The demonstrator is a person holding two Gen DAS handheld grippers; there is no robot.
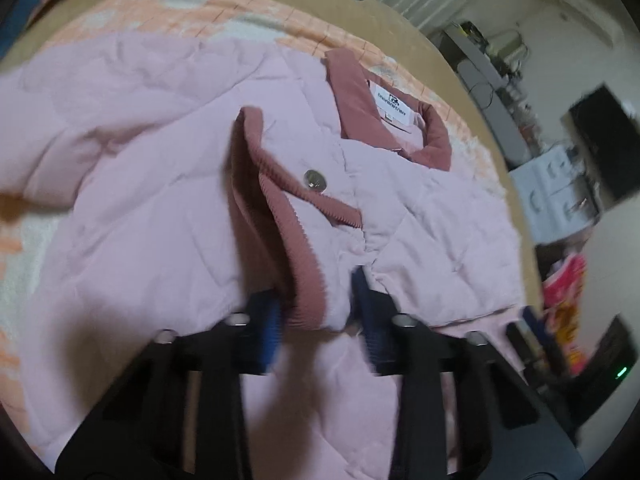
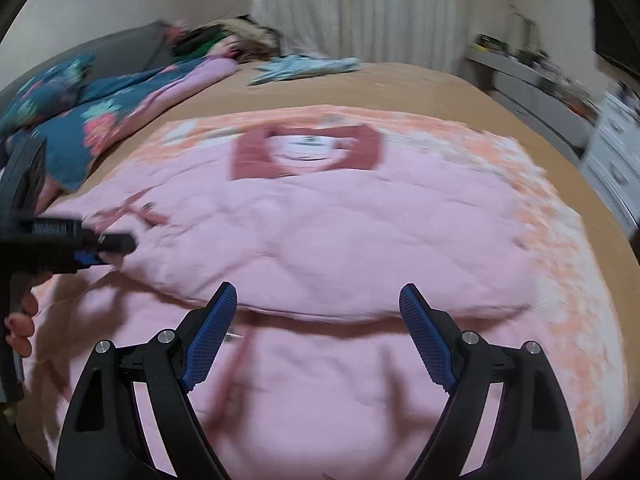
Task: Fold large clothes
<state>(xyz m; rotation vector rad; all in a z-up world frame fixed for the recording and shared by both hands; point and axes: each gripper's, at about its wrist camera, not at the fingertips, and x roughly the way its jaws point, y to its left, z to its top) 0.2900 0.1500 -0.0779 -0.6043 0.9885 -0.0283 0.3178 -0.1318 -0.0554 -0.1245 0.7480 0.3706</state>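
A large pink quilted jacket (image 2: pixel 340 240) with a dark rose collar (image 2: pixel 304 152) lies spread on an orange-and-white blanket on a bed. In the left wrist view the jacket (image 1: pixel 160 168) fills the frame, with its collar and white label (image 1: pixel 394 110). My left gripper (image 1: pixel 316 312) is shut on the sleeve's ribbed rose cuff (image 1: pixel 288 220), which carries a metal snap button (image 1: pixel 315 179), and holds it over the jacket body. The left gripper also shows at the left of the right wrist view (image 2: pixel 108 246). My right gripper (image 2: pixel 318 300) is open and empty, above the jacket's near part.
A blue floral duvet (image 2: pixel 72 108) and a light blue garment (image 2: pixel 304 68) lie at the bed's far side. White curtains (image 2: pixel 360 8) hang behind. Shelves and a white drawer unit (image 2: pixel 616 168) stand along the right edge of the bed.
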